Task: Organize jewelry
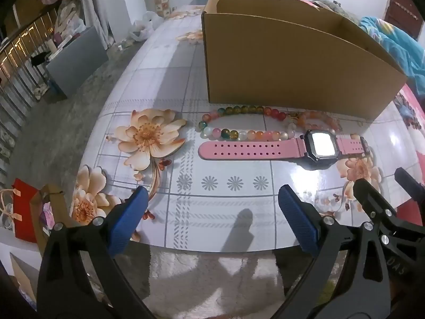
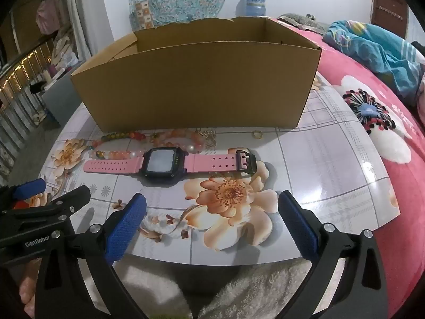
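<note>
Both claws hang above the near edge of the table point(image 2: 332, 159), pointing down at it, and neither holds anything: the left claw point(image 1: 212, 220) gapes wide with only tablecloth between its blue pads, and the right claw point(image 2: 212, 220) is spread just as wide.

The jewelry lies in a row just in front of the cardboard box point(image 2: 196, 85). The pink watch point(image 2: 170, 163) is nearest the claws, flat, its strap stretched out; the bead bracelets point(image 1: 247, 127) sit between it and the box, and a small gold ring point(image 2: 257, 134) rests close to the box's right end.

I'd start with the watch, pinching across the square case (the strap would flop), then lift it clear over the box wall before letting go.

The box floor is hidden behind that front wall, so I cannot tell whether anything is inside. A small gold tangle beside the bracelets is too blurred to name.
</note>
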